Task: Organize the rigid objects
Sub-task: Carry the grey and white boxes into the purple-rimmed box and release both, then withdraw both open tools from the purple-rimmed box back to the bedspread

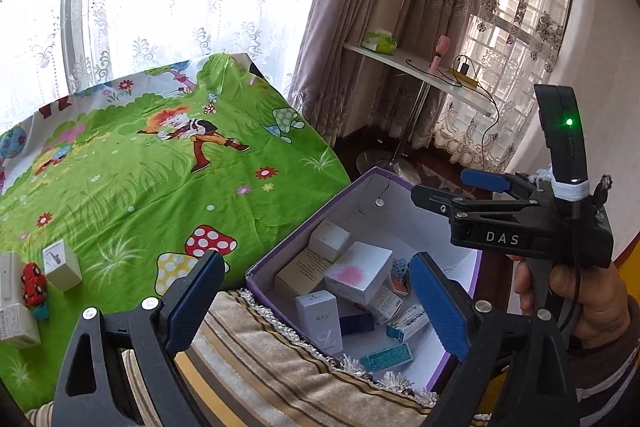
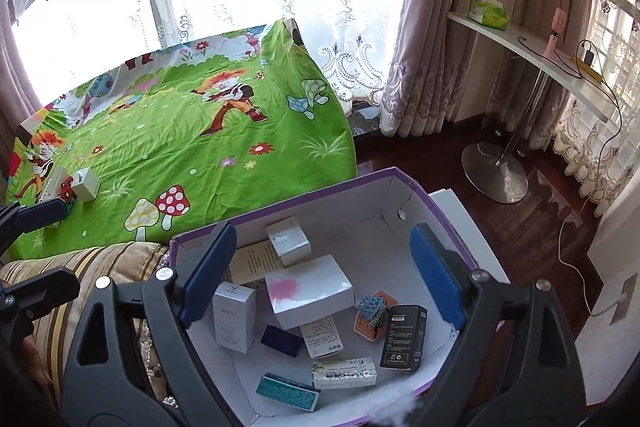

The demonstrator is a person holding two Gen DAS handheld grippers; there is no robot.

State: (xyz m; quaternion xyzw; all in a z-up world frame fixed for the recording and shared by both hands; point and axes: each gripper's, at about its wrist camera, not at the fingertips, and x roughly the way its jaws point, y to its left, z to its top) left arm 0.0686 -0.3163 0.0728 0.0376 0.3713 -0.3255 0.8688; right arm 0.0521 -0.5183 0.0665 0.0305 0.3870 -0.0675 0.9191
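A purple-rimmed white carton [image 1: 400, 223] [image 2: 352, 203] stands beside the bed and holds several small boxes. Among them are a white box with a pink blot [image 2: 308, 291] [image 1: 356, 271], a black box [image 2: 404, 337] and a tall white box [image 2: 234, 317] [image 1: 320, 321]. My left gripper [image 1: 316, 303] [image 2: 52, 251] hovers open over the carton's near left corner with nothing between its pads. My right gripper [image 2: 322, 275] [image 1: 440, 187] hangs open above the carton, also empty, with a hand on its grip. On the green sheet at the left lie a small white box [image 1: 62, 265] [image 2: 86, 185], a red toy [image 1: 32, 283] and more white boxes.
The green cartoon sheet [image 1: 160, 187] covers the bed, and a striped fringed cushion [image 1: 260, 367] [image 2: 80, 267] lies against the carton. A white shelf table [image 2: 520, 39] on a chrome stand carries a tissue pack and a charger. A cable trails over the dark wooden floor [image 2: 540, 219].
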